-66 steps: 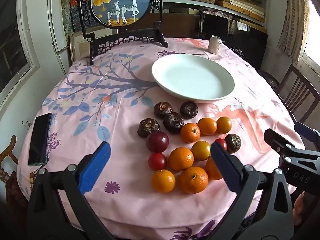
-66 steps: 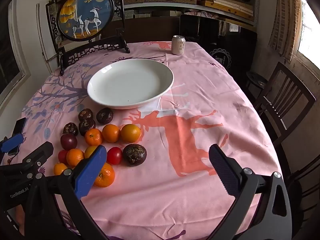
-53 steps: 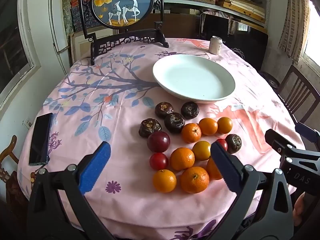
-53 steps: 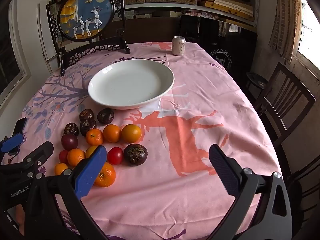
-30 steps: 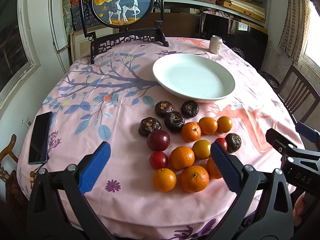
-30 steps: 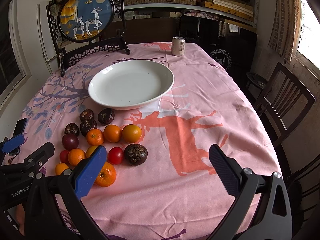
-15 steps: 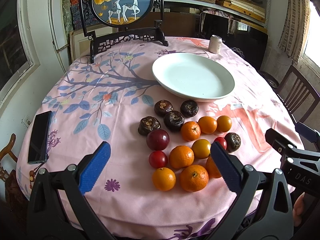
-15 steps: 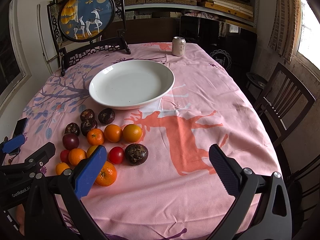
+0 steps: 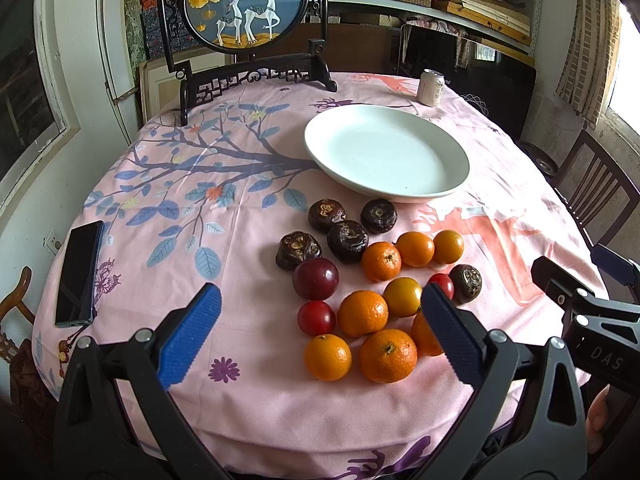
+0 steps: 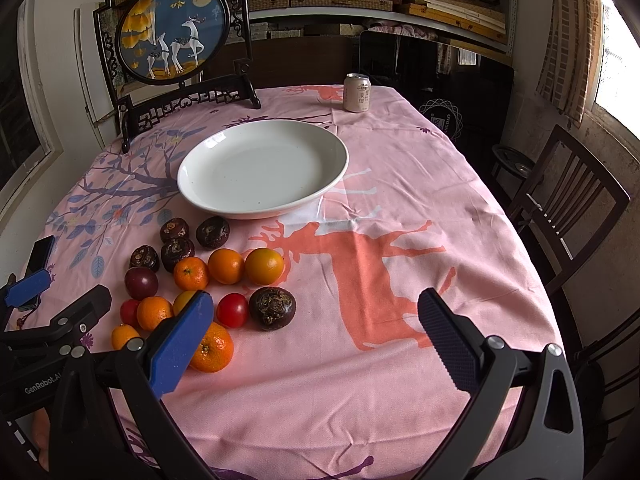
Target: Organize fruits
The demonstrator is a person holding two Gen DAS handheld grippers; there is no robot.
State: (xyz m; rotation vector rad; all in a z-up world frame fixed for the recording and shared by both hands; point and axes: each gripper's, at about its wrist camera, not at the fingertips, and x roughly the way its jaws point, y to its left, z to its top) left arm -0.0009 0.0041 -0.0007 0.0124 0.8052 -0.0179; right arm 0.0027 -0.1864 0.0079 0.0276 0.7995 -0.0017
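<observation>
A cluster of fruit lies on the pink tablecloth: several oranges (image 9: 387, 355), red plums (image 9: 315, 278) and dark brown wrinkled fruits (image 9: 347, 235). It also shows in the right wrist view (image 10: 225, 266). An empty white plate (image 9: 386, 154) (image 10: 262, 168) stands just beyond the cluster. My left gripper (image 9: 320, 326) is open and empty, hovering above the near edge of the cluster. My right gripper (image 10: 312, 330) is open and empty, to the right of the fruit, above bare cloth.
A framed deer picture on a black stand (image 9: 246, 8) stands at the table's far side. A drink can (image 9: 431, 87) (image 10: 357, 92) stands behind the plate. A dark phone (image 9: 78, 267) lies at the left edge. A wooden chair (image 10: 560, 208) stands to the right.
Both grippers have barely shifted; the scene sits almost the same in both views. No fruit has moved.
</observation>
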